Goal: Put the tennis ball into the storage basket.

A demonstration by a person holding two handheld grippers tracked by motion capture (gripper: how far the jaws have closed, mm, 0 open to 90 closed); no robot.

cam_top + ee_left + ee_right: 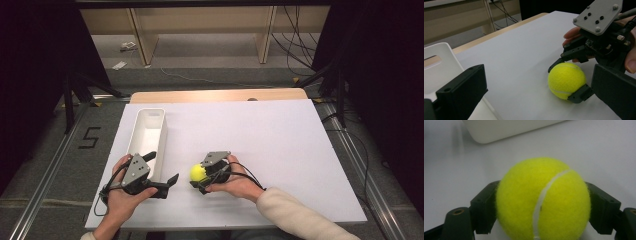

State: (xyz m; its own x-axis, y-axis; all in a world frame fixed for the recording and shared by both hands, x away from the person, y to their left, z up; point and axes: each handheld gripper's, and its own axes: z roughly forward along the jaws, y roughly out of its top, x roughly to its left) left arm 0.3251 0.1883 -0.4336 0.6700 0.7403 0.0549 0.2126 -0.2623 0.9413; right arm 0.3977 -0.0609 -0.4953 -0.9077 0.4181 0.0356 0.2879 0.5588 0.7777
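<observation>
Right gripper (201, 176) pinches the tennis ball (198, 172) on the tabletop (260, 135), near the white bin (148, 134).

Nearest to the person, the left gripper (165, 172) rests with its jaws spread and empty, beside the bin's near end. The right jaws press on both sides of the ball (543, 200), which seems to sit on the white surface. The grasp step looks done; next I think the ball must be lifted and carried left, over the bin's wall, without loosening the grip.
</observation>
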